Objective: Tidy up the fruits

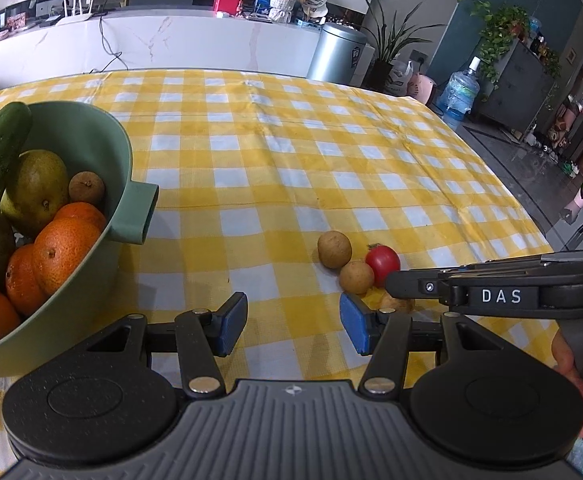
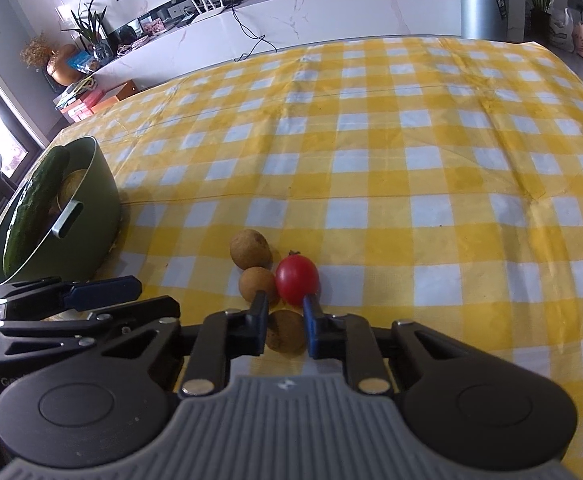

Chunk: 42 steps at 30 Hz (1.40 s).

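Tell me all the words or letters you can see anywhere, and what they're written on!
"DAS": white letters on the side of the right gripper, seen from the left wrist camera.
A label on the silver bin: too small to read.
Pale letters on the left gripper body, at the frame edge: cut off, unreadable.

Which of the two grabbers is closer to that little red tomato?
The right. The right gripper has its fingertips just short of the cherry tomato, closed around a brown longan beside it. The left gripper hangs open, farther off toward the green bowl.
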Motion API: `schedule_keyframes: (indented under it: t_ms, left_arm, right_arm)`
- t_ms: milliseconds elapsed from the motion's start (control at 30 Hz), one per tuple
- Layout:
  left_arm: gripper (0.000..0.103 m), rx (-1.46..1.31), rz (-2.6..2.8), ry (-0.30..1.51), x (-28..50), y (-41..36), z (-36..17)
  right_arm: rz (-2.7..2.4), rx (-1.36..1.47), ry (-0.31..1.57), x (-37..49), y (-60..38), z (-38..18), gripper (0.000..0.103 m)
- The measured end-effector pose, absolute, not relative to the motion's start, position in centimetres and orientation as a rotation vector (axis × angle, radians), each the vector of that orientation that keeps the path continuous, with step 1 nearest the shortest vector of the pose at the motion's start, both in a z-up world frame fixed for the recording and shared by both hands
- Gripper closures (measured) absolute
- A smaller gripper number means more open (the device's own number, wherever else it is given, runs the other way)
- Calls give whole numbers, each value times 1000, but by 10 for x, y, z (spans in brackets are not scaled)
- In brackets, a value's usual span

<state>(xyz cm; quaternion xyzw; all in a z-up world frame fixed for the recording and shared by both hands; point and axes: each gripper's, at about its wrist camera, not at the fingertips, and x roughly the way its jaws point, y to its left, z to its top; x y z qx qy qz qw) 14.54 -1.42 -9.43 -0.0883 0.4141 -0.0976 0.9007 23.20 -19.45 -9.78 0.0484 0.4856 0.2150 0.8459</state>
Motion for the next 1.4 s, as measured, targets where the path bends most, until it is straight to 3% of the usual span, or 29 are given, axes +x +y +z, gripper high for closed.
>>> schedule_keyframes:
  t_ms: [433,567,900,1233,1400]
  left_arm:
    - [43,-115,-277,834,149,-34,-97]
    - [54,-65,-303,840,155,-50,-100]
    - [54,-106,-366,858,160,-80,-110]
    - [74,-113,-307,855,168,-92,-117]
    - [74,-112,-303,858,161,-88,-112]
  right_arm:
    - [398,271,1020,235,-219,-97,82]
    - [411,275,1012,234,-219,-97,80]
    - [398,387,1002,240,-232,-100,80]
    - [417,381,1009,241,-230,-102,80]
    - [435,344,1010,241,-224,-102,80]
